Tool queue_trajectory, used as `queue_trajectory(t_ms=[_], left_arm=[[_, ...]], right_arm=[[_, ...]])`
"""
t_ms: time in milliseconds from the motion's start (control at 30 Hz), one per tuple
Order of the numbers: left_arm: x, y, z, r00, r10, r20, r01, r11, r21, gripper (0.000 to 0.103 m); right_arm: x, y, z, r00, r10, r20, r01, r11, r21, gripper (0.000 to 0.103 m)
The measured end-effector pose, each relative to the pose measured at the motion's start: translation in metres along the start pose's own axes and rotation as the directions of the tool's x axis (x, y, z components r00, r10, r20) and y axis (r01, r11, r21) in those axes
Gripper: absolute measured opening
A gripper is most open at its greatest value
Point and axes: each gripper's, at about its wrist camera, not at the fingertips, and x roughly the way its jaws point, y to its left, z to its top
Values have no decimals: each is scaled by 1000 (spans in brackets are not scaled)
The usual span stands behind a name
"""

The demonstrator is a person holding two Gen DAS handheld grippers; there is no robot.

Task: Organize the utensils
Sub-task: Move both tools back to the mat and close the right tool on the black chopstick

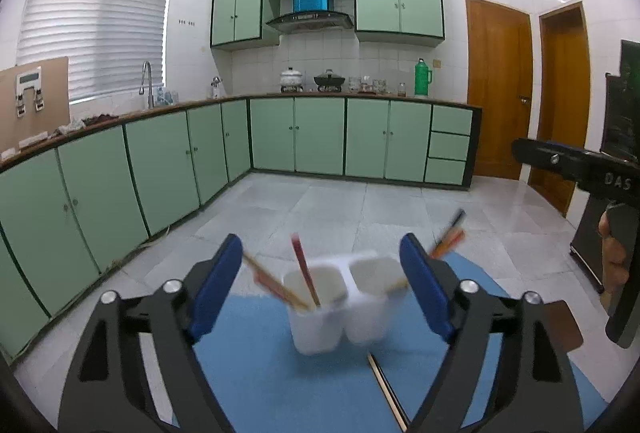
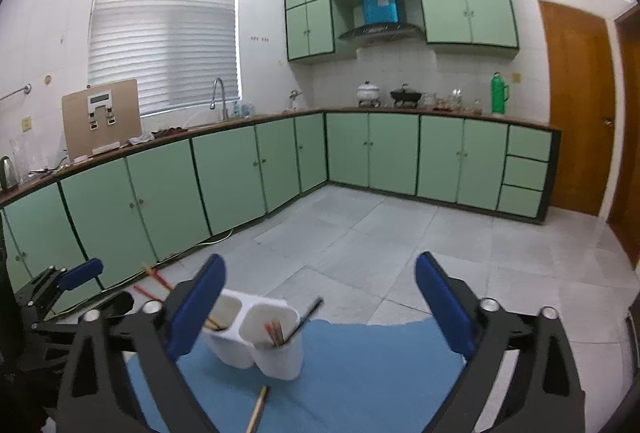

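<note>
A white two-cup utensil holder [image 1: 340,307] stands on a blue mat [image 1: 256,365]. Chopsticks [image 1: 306,275] lean in its left cup, and more stick out of its right cup [image 1: 448,237]. A loose chopstick [image 1: 386,389] lies on the mat in front of it. My left gripper [image 1: 322,297] is open and empty, its blue pads [image 1: 218,283] either side of the holder. In the right wrist view the holder [image 2: 256,337] sits low left, with chopsticks [image 2: 276,331] in the cups and the loose chopstick [image 2: 256,409] below. My right gripper [image 2: 320,307] is open and empty.
The mat lies on a table above a grey tiled floor [image 1: 320,205]. Green cabinets [image 1: 320,137] line the left and far walls. Wooden doors [image 1: 498,89] are at the right. The right gripper's body [image 1: 580,169] shows at the right edge of the left wrist view.
</note>
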Motion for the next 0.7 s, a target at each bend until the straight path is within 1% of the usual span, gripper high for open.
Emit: queue_trajectory(t_ms=[67, 133, 267, 367, 433, 533, 600, 700], left_arm=[[-12, -3, -19, 1000, -3, -28, 3, 1000, -14, 83], [-24, -4, -41, 998, -11, -63, 9, 1000, -28, 84], [-37, -7, -79, 991, -2, -137, -5, 999, -47, 84], [-44, -10, -106, 983, 14, -183, -20, 999, -33, 84], [-47, -10, -124, 976, 19, -217, -27, 999, -33, 84], [-51, -13, -149, 967, 33, -254, -40, 999, -26, 84], [-51, -14, -167, 958, 42, -285, -48, 999, -15, 84], [-51, -15, -186, 943, 43, -331, -51, 999, -14, 84]], right_arm=[[-17, 0, -16, 1000, -7, 8, 7, 1000, -2, 97], [-28, -1, -31, 1000, -6, -9, 6, 1000, 5, 97], [-43, -3, -71, 997, -2, -78, 7, 998, 57, 97], [-47, -1, -104, 991, -7, -134, 19, 996, 92, 97], [-47, 4, -130, 982, -10, -187, 29, 995, 99, 97], [-47, 10, -159, 969, -26, -246, 50, 995, 91, 97], [-45, 18, -183, 953, -21, -302, 51, 995, 91, 97], [-44, 27, -213, 930, -14, -367, 53, 994, 95, 97]])
